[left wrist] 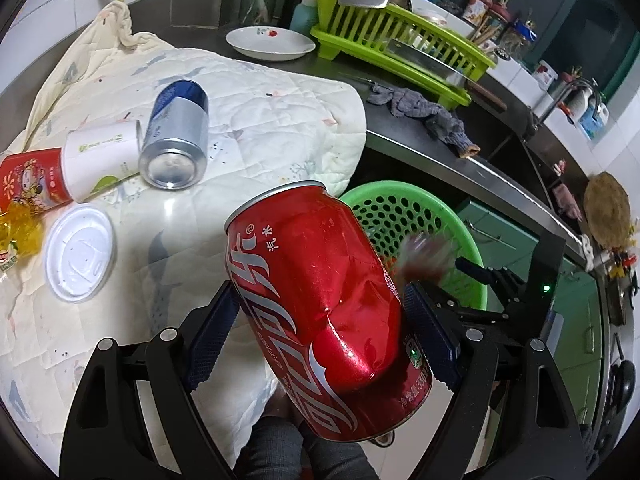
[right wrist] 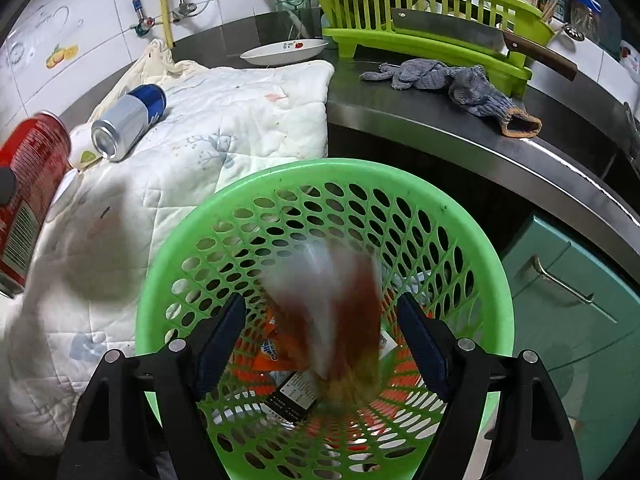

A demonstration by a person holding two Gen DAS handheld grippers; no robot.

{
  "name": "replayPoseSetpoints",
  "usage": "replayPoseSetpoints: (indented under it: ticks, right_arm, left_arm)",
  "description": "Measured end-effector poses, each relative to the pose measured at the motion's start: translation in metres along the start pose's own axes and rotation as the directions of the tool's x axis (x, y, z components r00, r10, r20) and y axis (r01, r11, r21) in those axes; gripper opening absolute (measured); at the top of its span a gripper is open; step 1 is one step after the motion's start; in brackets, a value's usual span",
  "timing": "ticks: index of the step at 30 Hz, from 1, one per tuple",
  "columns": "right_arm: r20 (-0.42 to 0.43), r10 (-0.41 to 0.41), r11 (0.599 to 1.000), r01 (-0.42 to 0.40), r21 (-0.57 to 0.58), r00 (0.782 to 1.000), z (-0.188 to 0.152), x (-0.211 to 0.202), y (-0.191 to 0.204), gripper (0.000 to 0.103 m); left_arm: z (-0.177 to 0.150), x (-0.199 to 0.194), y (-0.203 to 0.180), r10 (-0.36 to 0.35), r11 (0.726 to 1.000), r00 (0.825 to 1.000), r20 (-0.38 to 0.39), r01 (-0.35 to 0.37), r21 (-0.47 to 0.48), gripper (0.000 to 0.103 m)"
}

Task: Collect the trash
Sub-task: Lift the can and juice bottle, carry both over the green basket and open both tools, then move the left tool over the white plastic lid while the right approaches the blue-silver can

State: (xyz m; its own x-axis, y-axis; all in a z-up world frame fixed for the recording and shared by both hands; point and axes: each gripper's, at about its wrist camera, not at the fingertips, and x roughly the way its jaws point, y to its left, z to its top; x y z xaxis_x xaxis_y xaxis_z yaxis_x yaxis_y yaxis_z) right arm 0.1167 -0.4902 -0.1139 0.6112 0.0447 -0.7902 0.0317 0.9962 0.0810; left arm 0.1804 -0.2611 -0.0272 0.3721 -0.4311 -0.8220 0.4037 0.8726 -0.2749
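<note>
- The left hand-held gripper (left wrist: 320, 344) was clamped on a dented red cola can (left wrist: 320, 312), its blue pads (left wrist: 208, 344) pressing the can's sides; the can stood tilted, top leaning away and to the left, raised above the quilted cloth (left wrist: 260, 112).
- The right hand-held gripper (right wrist: 320, 344) pointed down into the green basket (right wrist: 496, 280), fingers spread wide, grasping nothing; a motion-blurred brown and white wrapper (right wrist: 336, 312) hung between them, over the trash at the basket's bottom.
- In the left wrist view the basket sat just beyond the can, below the worktop (left wrist: 460, 160) edge.
- Farther off on the cloth lay a white lid (left wrist: 80, 256), a white cup (left wrist: 100, 156) nested with a red cup (left wrist: 32, 184), and a silver-and-blue can (left wrist: 176, 136) on its side.
- Beyond stood a white dish (left wrist: 272, 42), a grey rag (left wrist: 420, 110) and a green dish rack (left wrist: 400, 40).
</note>
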Motion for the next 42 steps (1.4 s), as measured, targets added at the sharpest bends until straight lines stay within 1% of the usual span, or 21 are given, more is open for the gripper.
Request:
replayPoseSetpoints:
  ticks: [6,11,18,23,30,34,36,38,40,42]
  right_arm:
    - [0.031,-0.014,1.000,0.014,0.004,0.999,-0.001,-0.016,-0.003,0.075]
    - [0.058,-0.042,0.999,0.041,0.012,0.997,-0.005,-0.032,-0.009,0.075]
    - [0.074,-0.071,0.997,0.068,0.039,0.995,-0.019,-0.051,-0.023,0.075]
    - [0.087,-0.089,0.995,0.085,0.056,0.992,-0.027,-0.062,-0.031,0.075]
    - [0.090,-0.100,0.993,0.093,0.073,0.991,-0.038,-0.071,-0.036,0.075]
    - [0.087,-0.100,0.993,0.094,0.070,0.991,-0.040,-0.071,-0.034,0.075]
    - [0.089,-0.098,0.994,0.092,0.064,0.991,-0.039,-0.072,-0.032,0.075]
    - [0.093,-0.098,0.994,0.093,0.060,0.991,-0.039,-0.073,-0.030,0.075]
    - [0.096,-0.095,0.994,0.089,0.060,0.991,-0.039,-0.074,-0.027,0.075]
    - [0.100,-0.093,0.995,0.088,0.055,0.991,-0.038,-0.076,-0.025,0.075]
  left_arm:
    - [0.001,0.017,-0.013,-0.016,1.000,0.999,-0.029,0.017,0.025,0.082]
    - [0.002,0.032,-0.025,-0.033,0.998,0.998,-0.054,0.035,0.043,0.082]
    - [0.004,0.061,-0.051,-0.051,0.994,0.995,-0.088,0.059,0.088,0.082]
    - [0.005,0.083,-0.067,-0.044,0.989,0.993,-0.113,0.059,0.137,0.083]
    - [0.003,0.104,-0.075,-0.040,0.986,0.991,-0.125,0.059,0.156,0.084]
    - [0.000,0.110,-0.076,-0.040,0.985,0.990,-0.139,0.062,0.163,0.084]
    - [-0.002,0.109,-0.075,-0.054,0.985,0.989,-0.141,0.076,0.156,0.085]
    - [-0.003,0.106,-0.074,-0.065,0.984,0.989,-0.131,0.085,0.154,0.087]
    - [-0.004,0.103,-0.073,-0.056,0.985,0.991,-0.122,0.075,0.158,0.087]
    - [-0.005,0.095,-0.069,-0.062,0.985,0.992,-0.109,0.079,0.156,0.087]
